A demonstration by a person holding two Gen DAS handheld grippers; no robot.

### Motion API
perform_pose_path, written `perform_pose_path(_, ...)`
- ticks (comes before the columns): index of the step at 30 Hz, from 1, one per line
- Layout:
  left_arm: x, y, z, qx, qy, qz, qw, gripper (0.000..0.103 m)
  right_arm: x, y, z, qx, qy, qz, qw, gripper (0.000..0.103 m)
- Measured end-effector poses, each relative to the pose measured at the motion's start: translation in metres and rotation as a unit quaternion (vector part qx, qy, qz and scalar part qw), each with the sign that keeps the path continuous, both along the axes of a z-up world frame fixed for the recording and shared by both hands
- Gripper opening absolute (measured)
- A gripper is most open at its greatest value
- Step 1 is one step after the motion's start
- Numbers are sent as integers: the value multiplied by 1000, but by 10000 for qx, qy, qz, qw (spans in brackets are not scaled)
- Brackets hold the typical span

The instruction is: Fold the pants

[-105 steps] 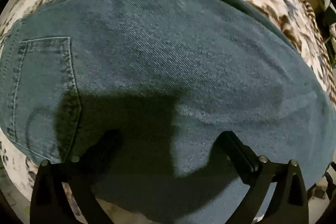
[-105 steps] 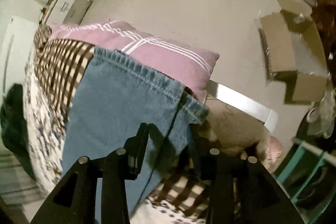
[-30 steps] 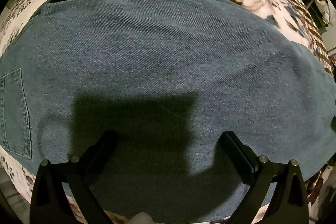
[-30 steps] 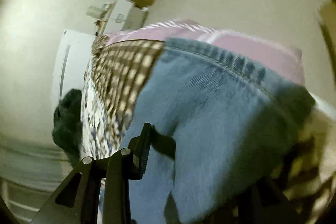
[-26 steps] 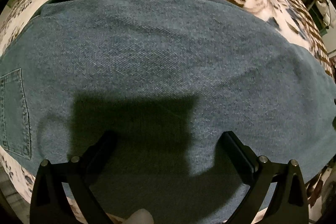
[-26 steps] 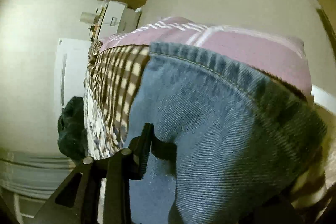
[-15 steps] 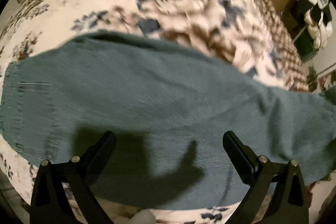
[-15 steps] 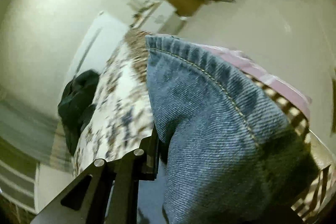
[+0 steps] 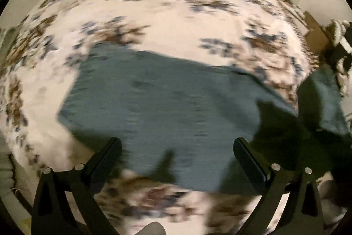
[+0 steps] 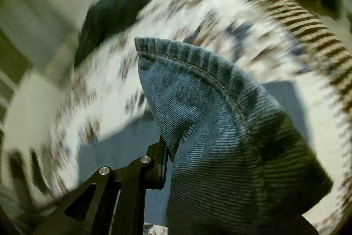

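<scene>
The right tool [image 10: 173,160] is clamped on the hem end of the pants [image 10: 220,136]; only its left finger shows, pressed against the denim, while the other is hidden behind the cloth. Over the last half second this hem has swung from above the pink pillow round to above the floral bedspread [image 10: 198,21], with the lower layer of denim now under it at 6 o'clock, so the leg end is being carried over the body of the pants and the lengthwise fold looks about half made. The left tool [image 9: 177,155] has pulled up and away: a second ago denim filled its view, now the pants [image 9: 165,107] lie flat on the bed [image 9: 167,21] as a whole dark-blue shape, with the raised leg end at 3 o'clock. Its fingers stand wide apart, holding nothing, hovering above the near edge of the cloth and pointing down at it. A dark heap of clothing [image 10: 110,14] lies at 11 o'clock in the right view.
</scene>
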State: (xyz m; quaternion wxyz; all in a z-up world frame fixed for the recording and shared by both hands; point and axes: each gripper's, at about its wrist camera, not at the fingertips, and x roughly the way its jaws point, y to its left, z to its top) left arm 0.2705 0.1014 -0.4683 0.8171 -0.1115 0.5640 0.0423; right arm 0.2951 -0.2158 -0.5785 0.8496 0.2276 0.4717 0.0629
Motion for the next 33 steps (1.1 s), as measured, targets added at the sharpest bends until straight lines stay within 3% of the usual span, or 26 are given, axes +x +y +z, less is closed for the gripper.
perform_pose_path(3, -9, 42, -11, 44, 76, 221, 9997, 103, 11, 79, -55, -682, 563, 664, 9939, 14)
perform_pose_path(4, -11, 54, -13, 58, 89, 292, 9995, 103, 15, 96, -68, -861, 755, 735, 9907, 21)
perform_pose_path(6, -14, 76, -18, 98, 108, 455, 9989, 103, 12, 123, -77, -929, 928, 911, 9871, 45)
perform_pose_path(7, -15, 85, -19, 96, 114, 541, 9984, 103, 9, 135, -76, -844, 936, 1009, 9869, 69)
perform_pose_path(8, -16, 94, -20, 71, 118, 644, 9978, 103, 4, 149, -71, -749, 837, 1236, 9859, 86)
perform_pose_path(9, -15, 101, -20, 40, 123, 730, 9972, 103, 1, 155, -67, -675, 794, 1408, 9845, 89)
perform_pose_path(11, -12, 107, -19, -56, 138, 831, 9964, 103, -1, 155, -57, -392, 770, 1467, 9854, 89)
perform_pose_path(13, -4, 102, -15, -215, 72, 765, 9968, 103, -3, 123, -46, 518, 862, 1194, 9877, 89)
perform_pose_path(15, 5, 90, -10, -338, -27, 587, 9977, 103, 1, 95, -31, 1128, 817, 876, 9864, 89)
perform_pose_path(18, 22, 58, -5, -630, -74, 222, 9977, 103, -1, 44, -10, 1593, 662, 457, 9839, 89)
perform_pose_path(22, 36, 8, -21, -873, 162, -254, 9957, 103, -10, 1, -4, 1012, 812, -7, 9915, 89)
perform_pose_path(24, 40, -15, -35, -761, 332, -424, 9956, 103, -12, -19, -18, 680, 1137, -249, 9909, 89)
perform_pose_path(26, 43, -37, -50, -593, 462, -707, 9947, 102, -14, -32, -27, 648, 1227, -410, 9895, 89)
perform_pose_path(27, 45, -47, -57, -486, 463, -868, 9940, 94, -16, -38, -33, 604, 1285, -476, 9887, 89)
perform_pose_path(29, 49, -60, -61, -340, 333, -1162, 9921, 53, -19, -49, -45, 514, 1345, -556, 9880, 89)
perform_pose_path(30, 49, -65, -60, -261, 260, -1339, 9903, 24, -21, -51, -49, 426, 1390, -592, 9876, 89)
perform_pose_path(33, 48, -66, -57, -303, 93, -1432, 9892, 19, -25, -56, -60, 312, 1479, -667, 9863, 89)
